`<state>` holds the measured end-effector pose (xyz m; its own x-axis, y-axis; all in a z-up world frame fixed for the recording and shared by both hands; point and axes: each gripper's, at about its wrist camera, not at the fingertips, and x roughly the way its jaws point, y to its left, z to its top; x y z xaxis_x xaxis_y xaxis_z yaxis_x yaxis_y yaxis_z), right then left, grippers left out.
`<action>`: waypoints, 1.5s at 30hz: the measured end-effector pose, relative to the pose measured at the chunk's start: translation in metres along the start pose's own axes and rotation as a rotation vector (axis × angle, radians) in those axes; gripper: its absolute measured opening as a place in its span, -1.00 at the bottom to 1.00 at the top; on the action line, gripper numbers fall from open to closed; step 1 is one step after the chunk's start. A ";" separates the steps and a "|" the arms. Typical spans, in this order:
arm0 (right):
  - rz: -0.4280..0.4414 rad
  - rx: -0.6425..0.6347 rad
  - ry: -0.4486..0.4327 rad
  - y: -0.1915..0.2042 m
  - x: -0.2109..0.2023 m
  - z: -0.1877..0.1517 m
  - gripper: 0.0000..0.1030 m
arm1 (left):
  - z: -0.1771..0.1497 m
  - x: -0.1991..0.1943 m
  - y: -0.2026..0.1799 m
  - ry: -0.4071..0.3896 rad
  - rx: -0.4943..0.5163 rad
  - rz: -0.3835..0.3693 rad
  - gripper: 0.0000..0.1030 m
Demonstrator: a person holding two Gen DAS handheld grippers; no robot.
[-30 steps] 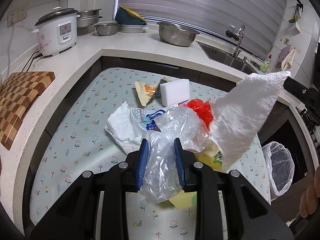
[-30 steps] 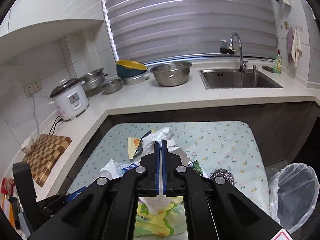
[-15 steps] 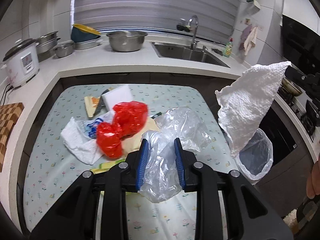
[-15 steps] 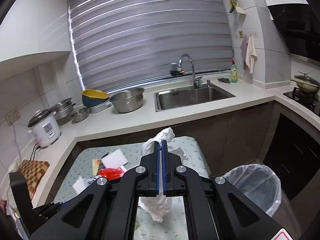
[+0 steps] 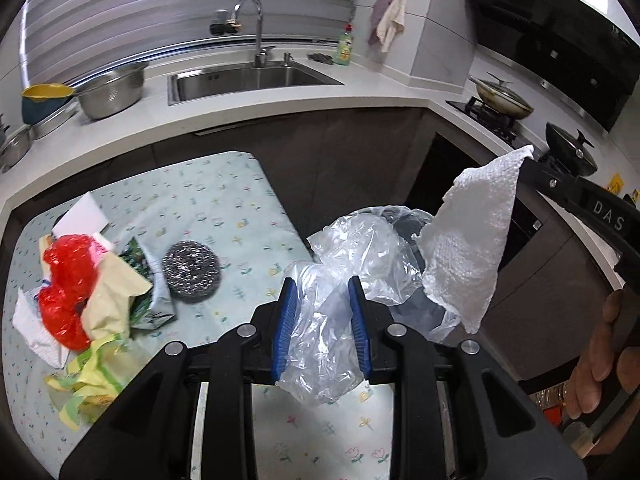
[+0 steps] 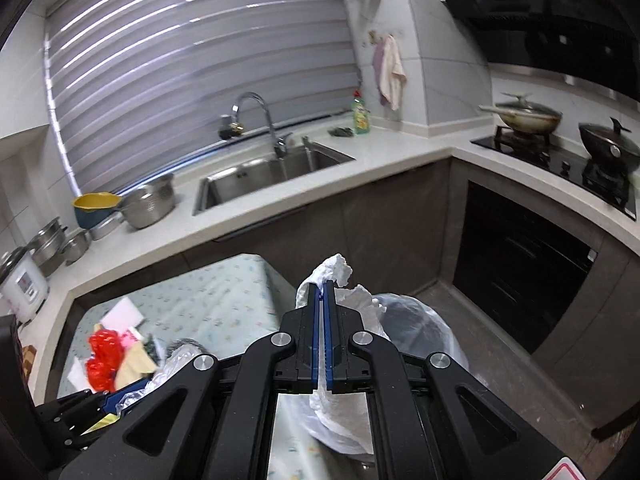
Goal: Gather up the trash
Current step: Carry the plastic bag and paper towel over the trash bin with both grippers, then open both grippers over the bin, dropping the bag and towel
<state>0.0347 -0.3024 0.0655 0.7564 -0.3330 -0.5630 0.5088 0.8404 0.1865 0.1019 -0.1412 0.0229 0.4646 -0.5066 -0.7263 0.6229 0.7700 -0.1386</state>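
My left gripper is shut on a crumpled clear plastic bag, held just past the right edge of the floral-cloth table. My right gripper is shut on a white paper towel, which hangs over the lined trash bin. In the left wrist view the paper towel dangles to the right of the clear bag, and the bin's dark mouth shows behind them. Other trash lies on the table's left: a red plastic bag, a yellow wrapper and a steel scourer.
A white sponge block lies at the table's far left. The counter with a sink runs behind, and a stove with two pans stands at the right. A person's hand holds the right gripper's handle.
Both grippers swung right, away from the trash pile and off the table's edge toward the bin, each still holding its piece. The pile now lies far left; the bin is close ahead.
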 end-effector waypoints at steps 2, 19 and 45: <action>-0.017 0.015 0.017 -0.015 0.010 -0.003 -0.96 | 0.005 0.019 -0.017 0.016 0.030 -0.022 -0.50; -0.069 0.087 0.099 -0.067 0.067 -0.014 -0.94 | 0.020 0.098 -0.079 0.045 0.101 -0.045 -0.15; 0.022 0.012 0.003 -0.001 0.016 -0.009 -0.04 | 0.022 0.033 -0.013 -0.085 -0.035 0.099 0.50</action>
<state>0.0425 -0.3045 0.0492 0.7662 -0.3134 -0.5610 0.4970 0.8424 0.2080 0.1231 -0.1771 0.0155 0.5757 -0.4572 -0.6779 0.5493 0.8304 -0.0936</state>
